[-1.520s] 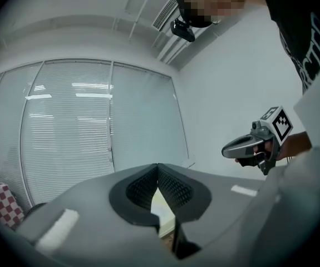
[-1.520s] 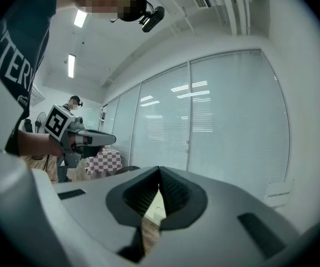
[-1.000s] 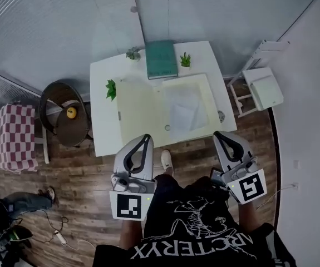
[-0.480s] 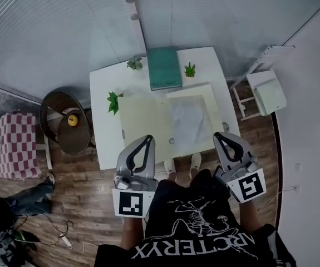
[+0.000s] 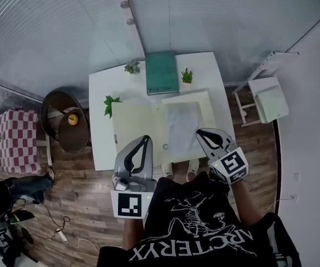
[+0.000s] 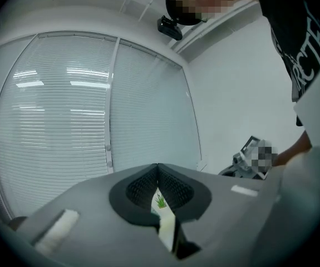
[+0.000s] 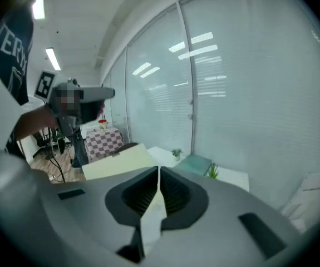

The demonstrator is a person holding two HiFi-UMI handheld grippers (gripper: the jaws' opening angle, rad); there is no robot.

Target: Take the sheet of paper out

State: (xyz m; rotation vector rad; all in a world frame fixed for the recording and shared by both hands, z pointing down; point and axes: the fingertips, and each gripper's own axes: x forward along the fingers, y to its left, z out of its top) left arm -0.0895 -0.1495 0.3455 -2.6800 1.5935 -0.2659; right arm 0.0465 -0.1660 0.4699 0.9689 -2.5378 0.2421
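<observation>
- White rectangular table [image 5: 99, 143]: carries an open pale-yellow card folder [image 5: 137, 121], spread flat with both halves facing up
- White sheet of paper [image 5: 182, 121]: lies flat inside the right half of the folder; neither tool grips it
- Left gripper [image 5: 146, 139]: jaws pressed together, nothing between them; in the head view the tip appears over the near part of the folder's left half; contact cannot be determined
- Right gripper [image 5: 198, 132]: jaws pressed together, nothing between them; the tip appears over the near right part of the folder, at the paper's right edge; contact cannot be determined
- Teal hardcover book [image 5: 161, 72]: lies at the far edge of the table, just beyond the folder
- Small green potted plants [image 5: 111, 103]: two flank the book, one stands beside the folder's left edge
- Round dark chair [image 5: 59, 124]: stands left of the table, with a small yellow object [image 5: 73, 117] on it
- White step stool [image 5: 271, 99]: stands right of the table
</observation>
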